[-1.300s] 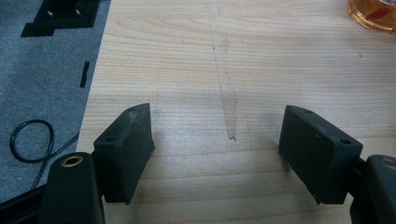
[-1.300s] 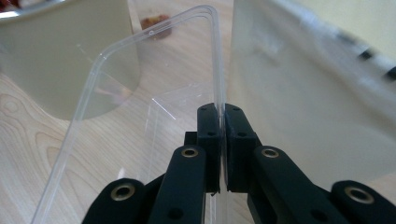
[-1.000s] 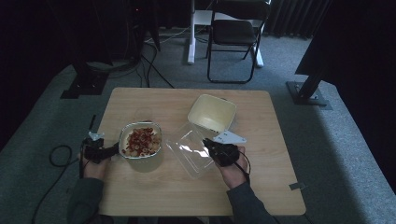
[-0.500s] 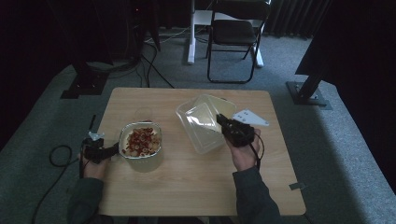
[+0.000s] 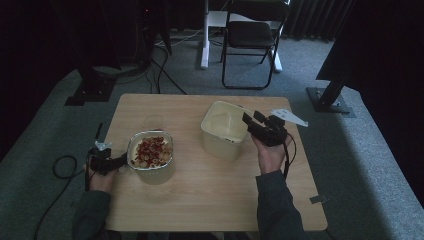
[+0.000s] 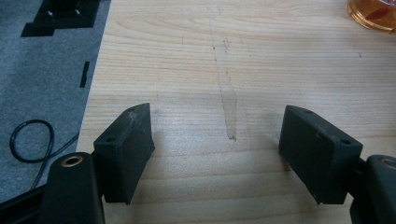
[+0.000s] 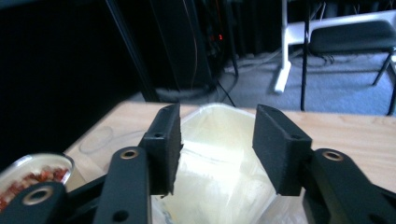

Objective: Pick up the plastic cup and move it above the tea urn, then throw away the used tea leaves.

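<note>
Your right gripper (image 5: 253, 120) has its jaws released, at the 3 o'clock rim of the cream container (image 5: 225, 129). Your left gripper (image 5: 119, 161), jaws also released, sits at 9 o'clock of the food bowl (image 5: 150, 156).

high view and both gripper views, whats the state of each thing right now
food bowl: upright, full of red and pale pieces
cream container: upright on the table, open top, nothing seen inside
left gripper: open, fingers apart over bare wood
right gripper: open, over the cream container
folding chair: unfolded, unoccupied
</note>
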Available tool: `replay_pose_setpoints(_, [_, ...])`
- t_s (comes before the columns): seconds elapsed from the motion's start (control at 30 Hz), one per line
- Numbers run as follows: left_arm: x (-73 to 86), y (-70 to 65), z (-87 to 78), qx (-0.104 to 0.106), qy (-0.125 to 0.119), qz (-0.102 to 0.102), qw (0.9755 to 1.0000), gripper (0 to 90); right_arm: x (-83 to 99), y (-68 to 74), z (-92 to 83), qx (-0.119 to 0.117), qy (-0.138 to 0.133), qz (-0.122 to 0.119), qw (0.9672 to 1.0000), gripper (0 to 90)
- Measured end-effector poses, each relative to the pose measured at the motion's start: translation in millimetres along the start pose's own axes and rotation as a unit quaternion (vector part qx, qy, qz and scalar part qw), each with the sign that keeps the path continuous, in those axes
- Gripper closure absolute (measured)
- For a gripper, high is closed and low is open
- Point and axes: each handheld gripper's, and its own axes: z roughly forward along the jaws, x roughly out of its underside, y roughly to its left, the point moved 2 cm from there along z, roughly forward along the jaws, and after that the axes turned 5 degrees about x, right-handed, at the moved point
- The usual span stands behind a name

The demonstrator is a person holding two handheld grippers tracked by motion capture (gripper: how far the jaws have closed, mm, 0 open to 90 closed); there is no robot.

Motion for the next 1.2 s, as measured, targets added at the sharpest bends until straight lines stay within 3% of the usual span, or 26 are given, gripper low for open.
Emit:
replay_pose_setpoints(0.07, [0.0,0.0,0.0,0.0,0.0,0.0,1.0,26.4,-0.8,-0.9,-4.8,0.002,-0.013,-0.003,0.9999,49.3])
replay_pose_setpoints(0.43, [-0.1,0.2,-0.2,0.0,0.002,0.002,1.0,26.4,16.3,-10.3,0.6,0.022,0.019,-0.031,0.9991,46.9])
replay_pose_setpoints(0.6, [-0.1,-0.1,0.1,0.005,0.002,0.004,1.0,24.5,27.7,-13.1,4.1,0.005,0.042,-0.039,0.9984,46.7])
replay_pose_setpoints(0.8, [-0.1,-0.4,0.2,0.005,0.005,0.006,1.0,23.8,52.3,-12.2,7.1,0.012,0.071,-0.077,0.9944,44.4])
replay_pose_setpoints(1.07, [-0.8,-0.4,0.3,0.005,0.007,0.006,0.9999,23.9,87.9,-29.3,5.6,0.023,0.107,-0.071,0.9914,44.4])
replay_pose_setpoints(1.2, [-0.3,-0.8,-1.5,0.009,0.01,0.01,0.9999,25.3,110.9,-33.9,8.4,0.021,0.141,-0.089,0.9858,44.0])
